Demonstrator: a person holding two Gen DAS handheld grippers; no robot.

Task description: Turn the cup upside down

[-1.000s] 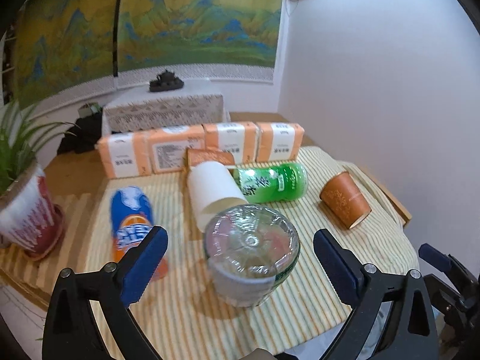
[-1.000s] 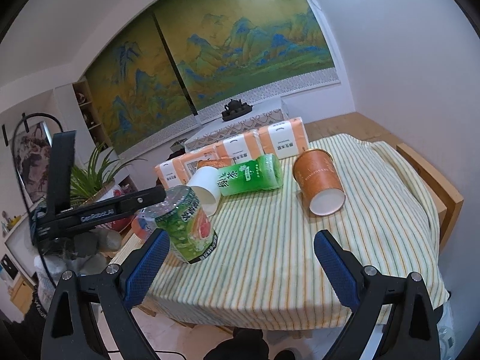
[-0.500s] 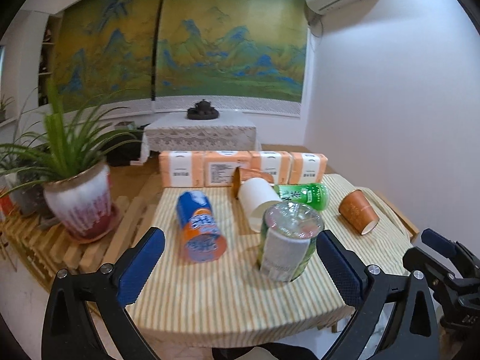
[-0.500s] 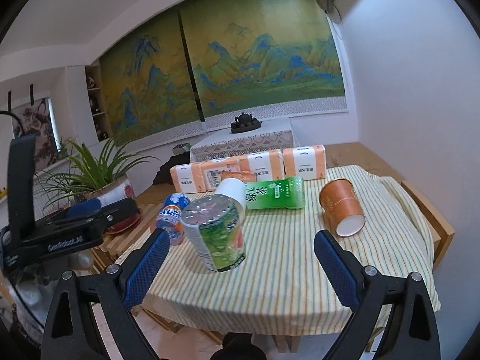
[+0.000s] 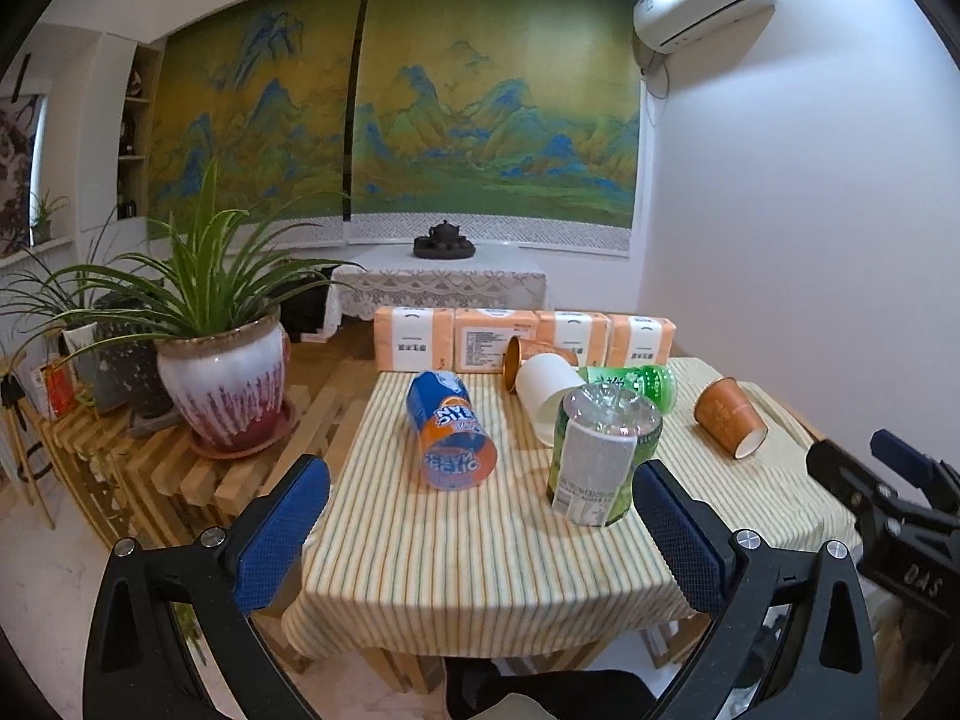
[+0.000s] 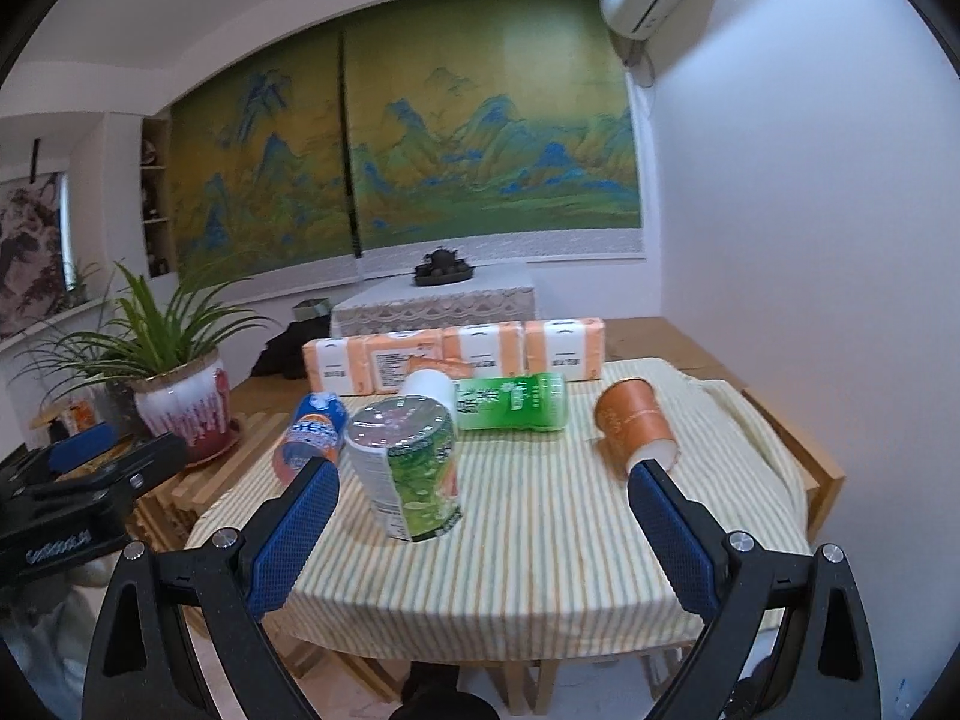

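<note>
Tongs, left (image 5: 474,516) and right (image 6: 480,525), gape empty off the surface's (image 5: 480,564) near edge. Green cup (image 5: 603,456) stands inverted mid-surface, leaning; its tilt could topple it onto the white cup (image 5: 546,387).

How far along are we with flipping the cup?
Done: the green cup stands upside down on the striped cloth, its clear base facing up. In hand: nothing; the left gripper and right gripper are both open and short of the table. Left: probably nothing for that cup; the blue cup, white cup and brown cup lie on their sides.
</note>
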